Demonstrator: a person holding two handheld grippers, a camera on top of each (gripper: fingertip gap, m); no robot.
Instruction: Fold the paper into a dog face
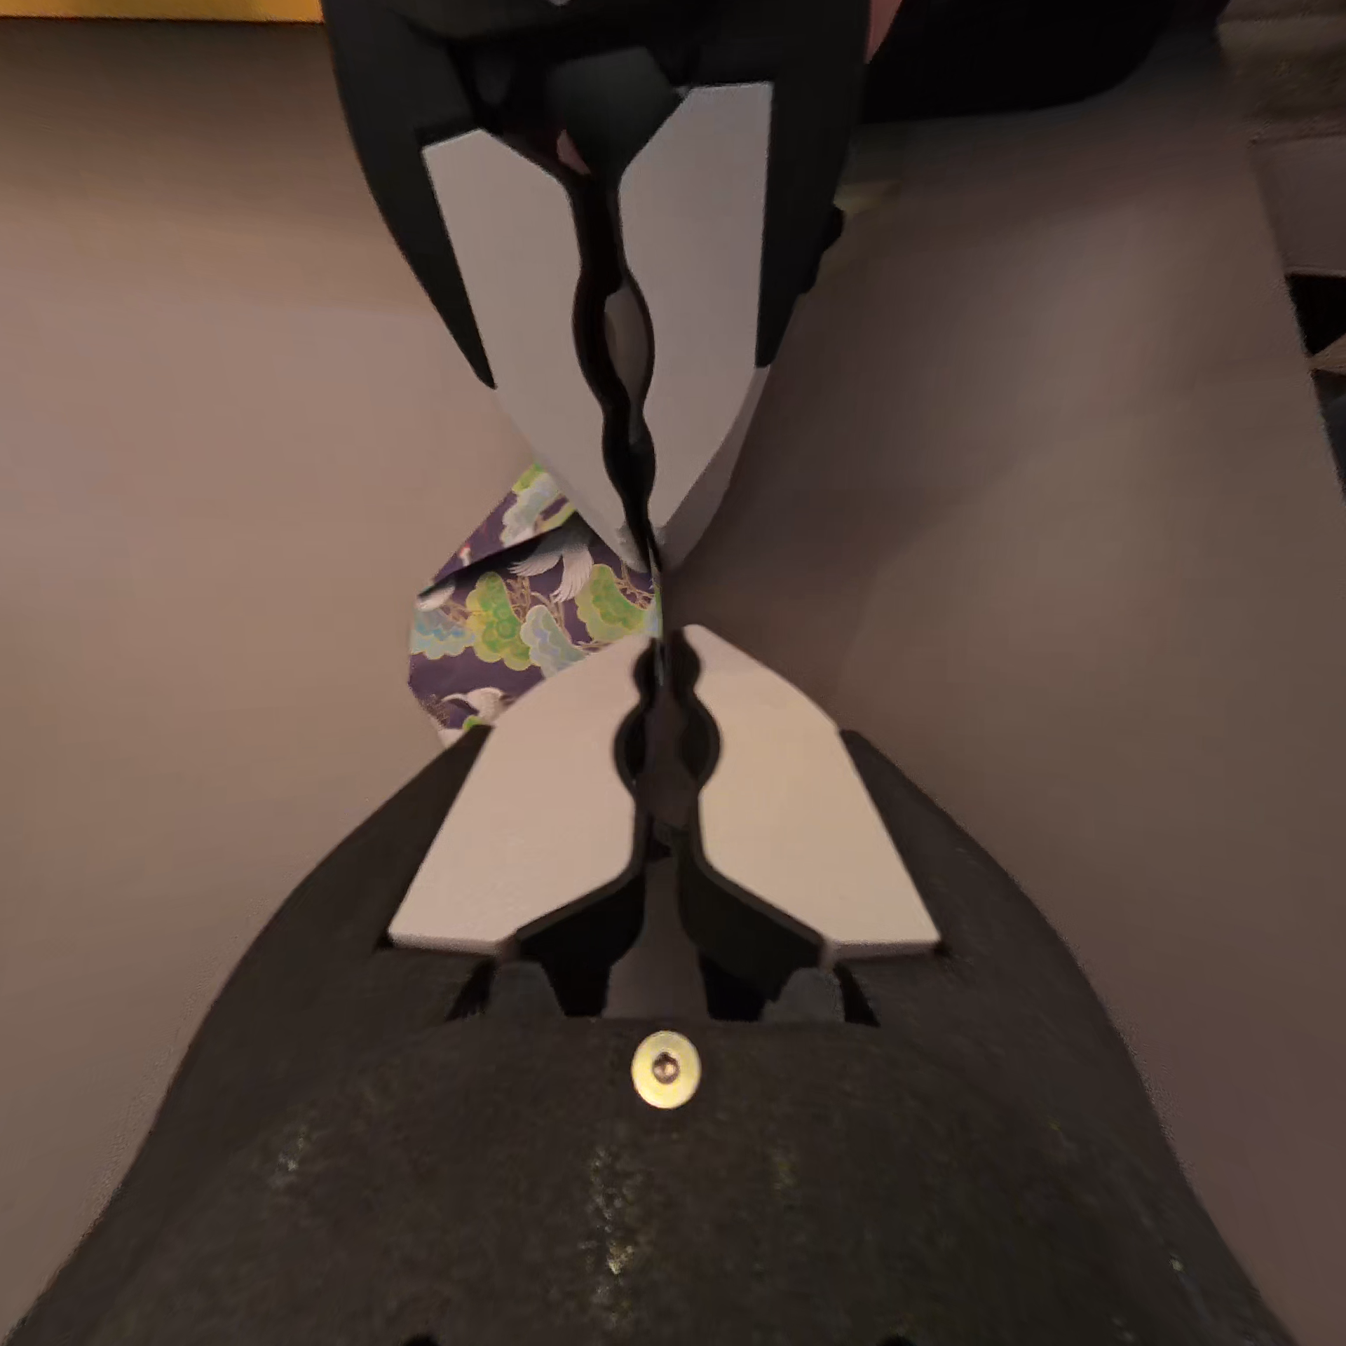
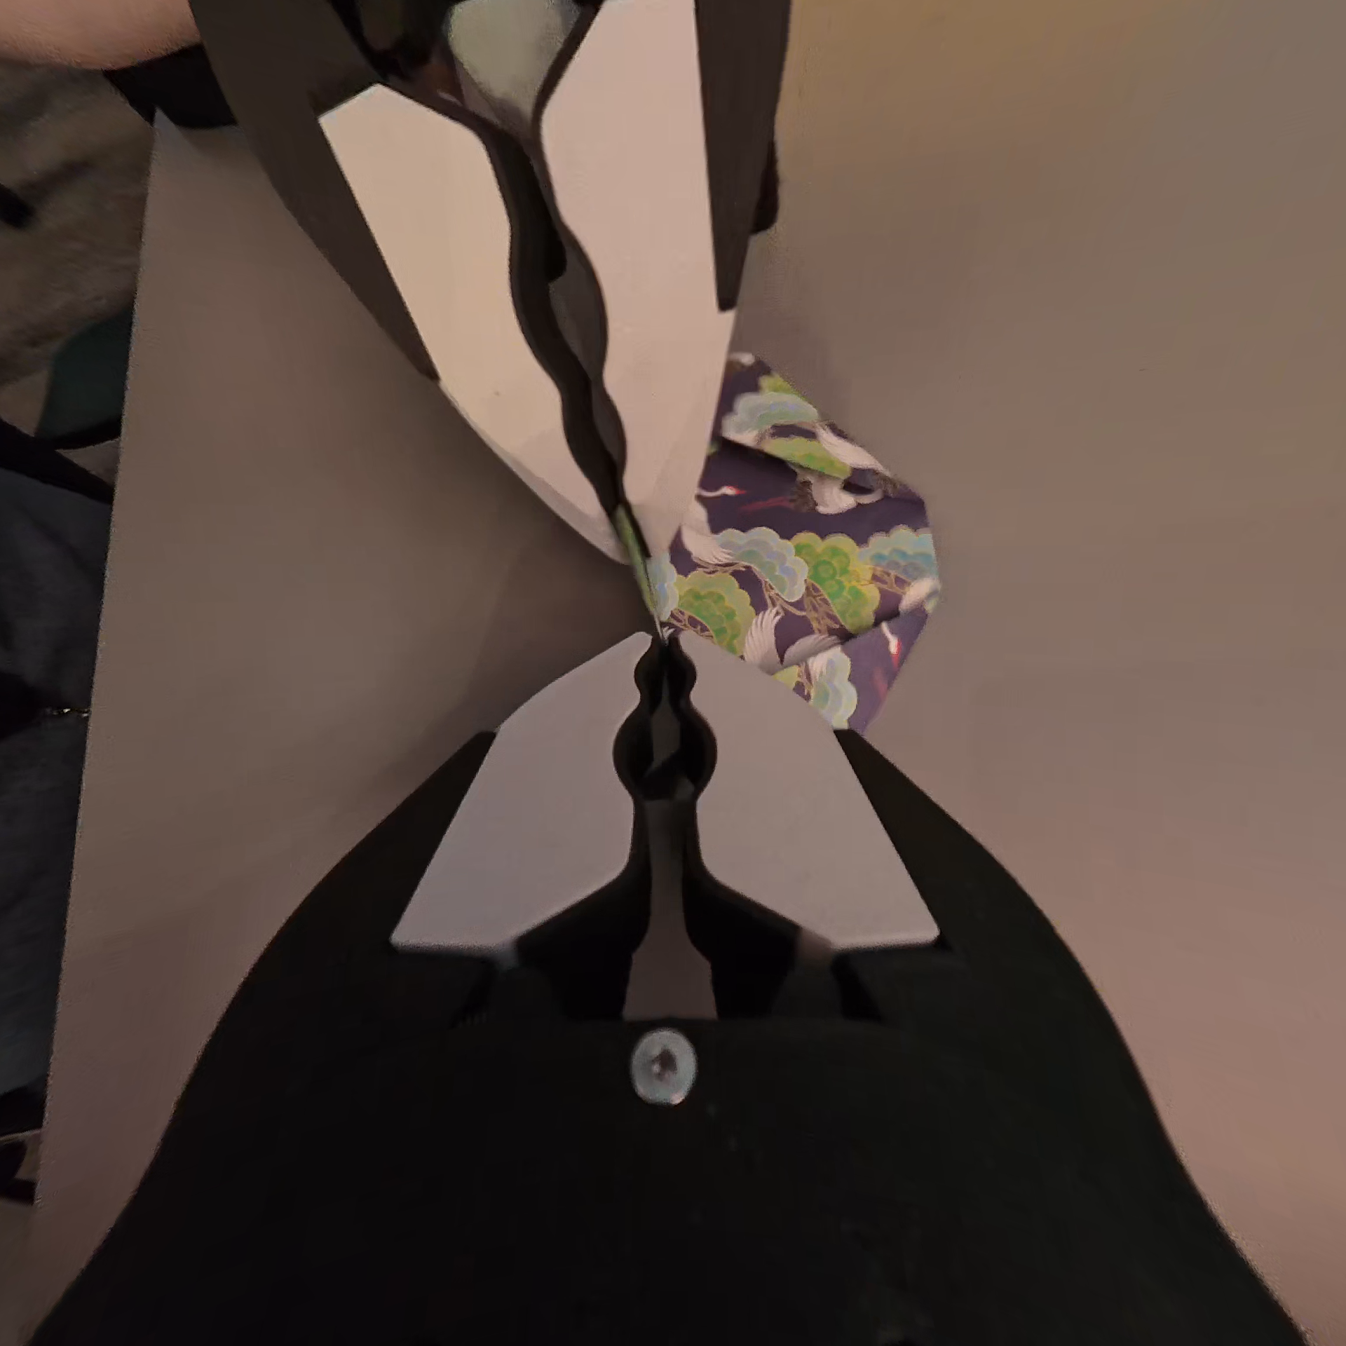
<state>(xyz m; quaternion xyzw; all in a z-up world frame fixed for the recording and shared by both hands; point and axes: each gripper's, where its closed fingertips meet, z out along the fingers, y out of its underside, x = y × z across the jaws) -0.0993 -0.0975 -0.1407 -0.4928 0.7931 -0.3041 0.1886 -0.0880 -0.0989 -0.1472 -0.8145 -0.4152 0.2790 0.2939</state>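
- Left tongs, at mid-frame, are pinched on the paper.
- Right tongs pinch the same paper too, tip to tip.
- Paper hangs above the surface.

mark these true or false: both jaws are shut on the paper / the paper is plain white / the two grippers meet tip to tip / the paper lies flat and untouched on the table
1. Both the left gripper and the right gripper have their jaws shut on the paper. True.
2. The paper is plain white. False: it is dark purple, printed with cranes and green and blue clouds.
3. The two grippers meet nearly tip to tip. True.
4. The paper lies flat and untouched on the table. False: both grippers pinch its edge.
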